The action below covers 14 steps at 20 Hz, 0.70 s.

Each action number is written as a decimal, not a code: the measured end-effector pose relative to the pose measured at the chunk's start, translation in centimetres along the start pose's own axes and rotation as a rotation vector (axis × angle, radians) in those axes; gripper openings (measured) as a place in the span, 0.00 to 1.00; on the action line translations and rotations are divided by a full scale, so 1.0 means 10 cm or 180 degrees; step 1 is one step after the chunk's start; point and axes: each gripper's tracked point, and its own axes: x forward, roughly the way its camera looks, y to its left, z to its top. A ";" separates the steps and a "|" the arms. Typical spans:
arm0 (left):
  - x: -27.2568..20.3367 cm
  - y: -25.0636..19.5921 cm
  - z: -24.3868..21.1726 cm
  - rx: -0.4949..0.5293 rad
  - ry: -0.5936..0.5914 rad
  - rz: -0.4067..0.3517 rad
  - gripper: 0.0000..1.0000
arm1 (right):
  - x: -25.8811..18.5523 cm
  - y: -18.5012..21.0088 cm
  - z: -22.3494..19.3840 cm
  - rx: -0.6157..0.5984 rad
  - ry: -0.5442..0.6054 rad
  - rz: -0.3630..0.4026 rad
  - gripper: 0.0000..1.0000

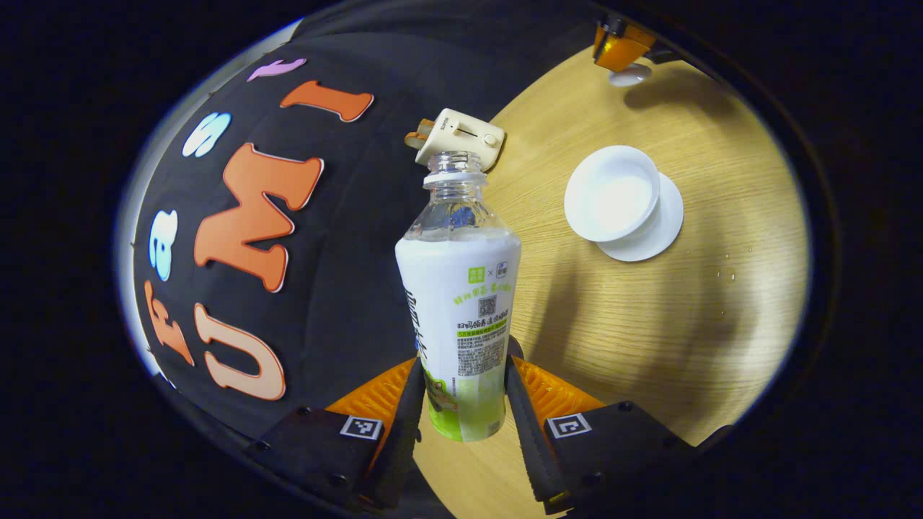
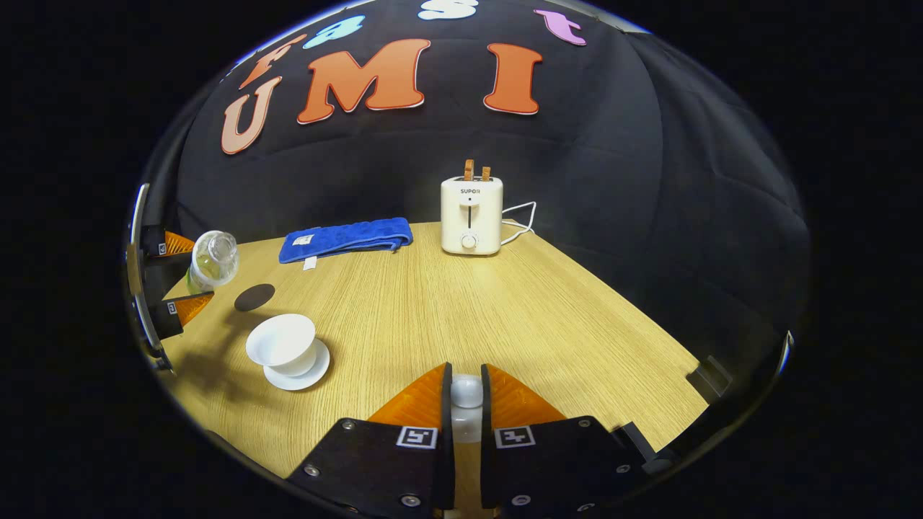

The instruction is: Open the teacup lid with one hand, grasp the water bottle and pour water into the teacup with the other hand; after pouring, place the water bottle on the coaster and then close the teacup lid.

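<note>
The water bottle (image 1: 461, 303) has a clear neck and a white-and-green label. The teacup (image 2: 281, 344) is plain white, the towel (image 2: 346, 239) blue, the toaster (image 2: 471, 215) cream.

bare table (image 2: 461, 303) between toaster (image 2: 471, 215) and teacup (image 2: 281, 343), blue towel (image 2: 346, 239) by wall, coaster (image 2: 254, 297) near teacup

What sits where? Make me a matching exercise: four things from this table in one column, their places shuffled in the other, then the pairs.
Things:
1. bottle
2. lid
3. teacup
4. towel

Places:
A. on a saucer
B. clamped in the right gripper
C. lying at the far edge of the table
D. clamped in the left gripper

Pairs: 1-D, 2-B, 3-A, 4-C
</note>
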 end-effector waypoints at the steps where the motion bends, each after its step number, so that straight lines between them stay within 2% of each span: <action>1: -0.01 -0.02 -0.01 -0.0124 0.0017 -0.0001 0.68 | 0.00 0.02 0.00 -0.0007 0.0004 0.0002 0.14; 3: 0.01 -0.11 -0.01 -0.0437 0.0023 -0.0003 0.69 | 0.00 0.04 0.00 0.0000 0.0007 0.0009 0.14; 4: 0.02 -0.16 -0.01 -0.0608 0.0014 -0.0017 0.65 | 0.00 0.04 0.00 0.0003 0.0009 0.0008 0.14; 5: 0.03 -0.21 0.01 -0.0768 0.0014 -0.0040 0.69 | -0.01 0.05 0.00 0.0001 0.0010 0.0005 0.14; 6: 0.02 -0.24 0.02 -0.0942 0.0004 -0.0058 0.65 | 0.00 0.05 0.01 -0.0003 0.0012 0.0004 0.14; 7: 0.01 -0.28 0.07 -0.1126 -0.0030 -0.0100 0.68 | 0.00 0.06 0.02 -0.0017 0.0012 0.0003 0.14; 8: 0.00 -0.31 0.12 -0.1317 -0.0073 -0.0134 0.64 | -0.01 0.06 0.03 -0.0028 0.0008 -0.0004 0.14; 10: 0.01 -0.35 0.19 -0.1640 -0.0136 -0.0153 0.65 | -0.01 0.08 0.06 -0.0034 -0.0003 0.0003 0.14; 12: 0.05 -0.36 0.17 -0.1839 -0.0112 -0.0164 0.68 | -0.01 0.13 0.08 -0.0014 -0.0006 0.0038 0.14; 14: 0.07 -0.36 0.16 -0.2025 -0.0108 -0.0167 0.65 | 0.01 0.13 0.09 -0.0031 -0.0009 0.0024 0.14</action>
